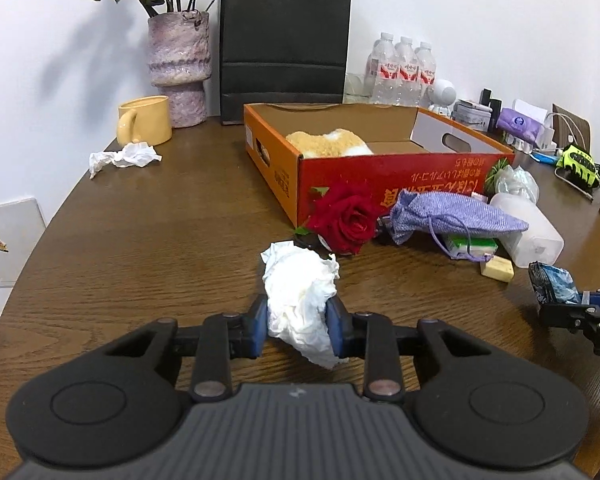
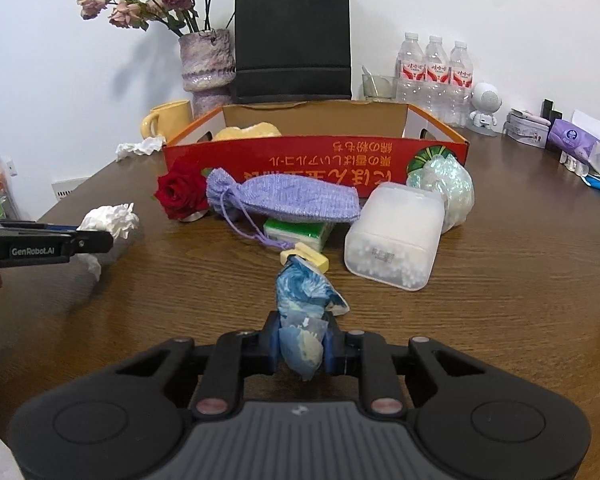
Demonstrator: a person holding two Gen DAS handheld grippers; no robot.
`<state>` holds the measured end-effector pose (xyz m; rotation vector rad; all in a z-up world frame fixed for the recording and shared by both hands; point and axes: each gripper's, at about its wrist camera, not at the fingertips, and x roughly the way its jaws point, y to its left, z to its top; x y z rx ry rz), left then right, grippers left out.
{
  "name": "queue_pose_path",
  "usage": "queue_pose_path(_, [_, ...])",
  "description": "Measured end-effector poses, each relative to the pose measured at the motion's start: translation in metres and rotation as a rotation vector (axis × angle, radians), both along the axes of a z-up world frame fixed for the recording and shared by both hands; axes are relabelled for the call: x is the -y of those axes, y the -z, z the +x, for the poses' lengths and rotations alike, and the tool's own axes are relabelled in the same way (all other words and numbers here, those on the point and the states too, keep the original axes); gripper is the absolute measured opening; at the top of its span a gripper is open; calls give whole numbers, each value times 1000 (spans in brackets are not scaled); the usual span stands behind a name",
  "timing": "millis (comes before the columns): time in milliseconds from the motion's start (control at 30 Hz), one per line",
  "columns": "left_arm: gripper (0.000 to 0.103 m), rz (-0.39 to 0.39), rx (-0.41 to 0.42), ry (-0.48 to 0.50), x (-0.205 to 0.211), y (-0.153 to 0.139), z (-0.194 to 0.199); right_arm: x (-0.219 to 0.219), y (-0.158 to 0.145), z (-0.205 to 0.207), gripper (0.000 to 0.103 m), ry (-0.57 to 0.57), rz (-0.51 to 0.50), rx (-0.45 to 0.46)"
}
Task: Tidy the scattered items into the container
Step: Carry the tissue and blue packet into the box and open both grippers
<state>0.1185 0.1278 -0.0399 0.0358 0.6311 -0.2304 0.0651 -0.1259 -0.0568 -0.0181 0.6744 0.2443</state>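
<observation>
Brown wood-grain bench (image 1: 148, 240) fills both wrist views, and we take the orange cardboard box (image 1: 380, 168) as our landmark; it sits open-topped toward the back, a tan plush toy (image 1: 328, 144) inside at its left end. Our left gripper (image 1: 298, 322) has its jaws pressed on a crumpled white tissue (image 1: 300, 300), in front of the box's near-left corner. Our right gripper (image 2: 302, 344) has its jaws closed tight on a blue crinkled wrapper (image 2: 304, 300), in front of the box's long near wall. Against that wall lie a red rose (image 2: 182, 190), a lilac drawstring pouch (image 2: 288, 198), a green and white packet (image 2: 296, 230), a frosted plastic tub (image 2: 392, 236) and a small yellow block (image 2: 308, 256). Left of the box the bench is mostly bare out to its curved edge, with another white tissue (image 1: 124, 156) beside a yellow mug (image 1: 146, 120). Behind the box stand a black paper bag (image 1: 284, 40) and a vase (image 1: 180, 64).
</observation>
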Motion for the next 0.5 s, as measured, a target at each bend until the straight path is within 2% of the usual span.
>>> queue_pose_path(267, [30, -14, 18, -6, 13, -15, -1, 11, -7, 4, 19, -15, 20, 21])
queue_pose_path(500, [30, -15, 18, -29, 33, -26, 8, 31, -17, 29, 19, -35, 44, 47])
